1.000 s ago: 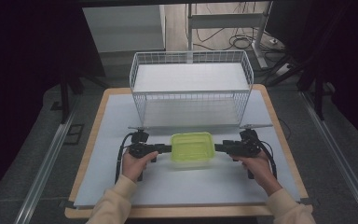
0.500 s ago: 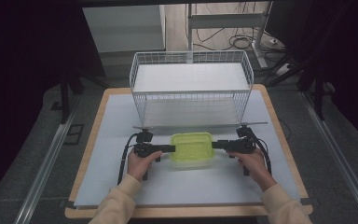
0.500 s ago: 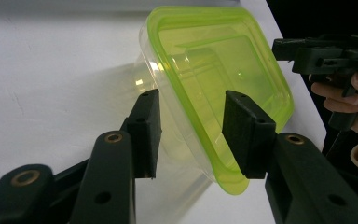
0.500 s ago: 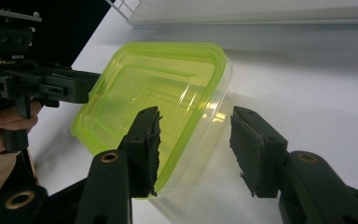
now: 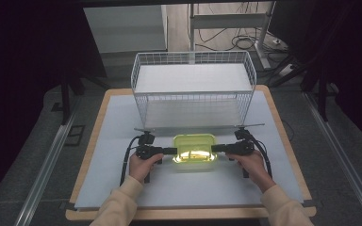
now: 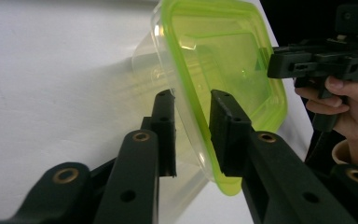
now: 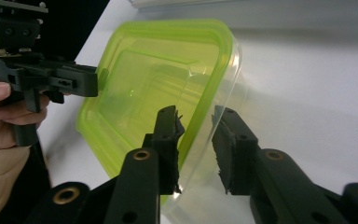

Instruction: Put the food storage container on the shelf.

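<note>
On the white table [image 5: 122,141], in front of the wire basket [image 5: 193,94], your lidded green container [image 5: 194,153] sits unlifted, and the left gripper [image 6: 191,126] and right gripper [image 7: 198,140], jaws just closing, straddle its rims without clamping.

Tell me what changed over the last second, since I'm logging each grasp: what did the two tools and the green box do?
Both tools have just been closing their jaws over the rim of the green box: the left tool at its left edge, the right tool at its right edge. A gap shows beside the rim at each, so neither grip looks firm yet. The box, the wire basket and the table stayed put.
</note>
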Tool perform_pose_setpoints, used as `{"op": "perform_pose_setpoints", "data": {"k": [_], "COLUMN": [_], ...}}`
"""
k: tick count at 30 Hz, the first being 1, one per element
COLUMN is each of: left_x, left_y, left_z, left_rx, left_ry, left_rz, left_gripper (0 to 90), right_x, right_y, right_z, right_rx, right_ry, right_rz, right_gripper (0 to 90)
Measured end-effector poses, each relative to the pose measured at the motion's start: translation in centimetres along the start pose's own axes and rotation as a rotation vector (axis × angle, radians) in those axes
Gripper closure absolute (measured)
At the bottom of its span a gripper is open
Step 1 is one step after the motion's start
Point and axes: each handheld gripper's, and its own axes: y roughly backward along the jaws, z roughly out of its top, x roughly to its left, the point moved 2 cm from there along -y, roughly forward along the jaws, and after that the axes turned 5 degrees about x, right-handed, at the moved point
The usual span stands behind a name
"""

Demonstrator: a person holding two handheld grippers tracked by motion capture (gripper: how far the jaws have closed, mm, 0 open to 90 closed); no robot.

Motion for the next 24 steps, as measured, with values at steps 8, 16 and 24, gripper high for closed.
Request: {"op": "perform_pose_setpoints", "data": {"k": [8,16,24], "left_x": [-0.6,-1.1,-1.7], "left_y": [0.3,0.9,1.6], "left_z": [-0.1,-0.1,0.1], "left_rx": [-0.004,-0.008,-0.023], "left_ry": [-0.022,-0.044,-0.056], "left_rz": [0.005,0.01,-0.002], "left_gripper": [80.4,80.9,80.9], "right_x": [0.4,0.7,1.6], "right_y": [0.8,1.0,1.8], "right_z": [0.1,0.2,0.5], "right_rx": [-0.027,-0.027,-0.047], "right_ry": [-0.018,-0.02,-0.009], "right_rz": [0.025,0.036,0.048], "right_gripper": [80.8,81.2,81.2]}}
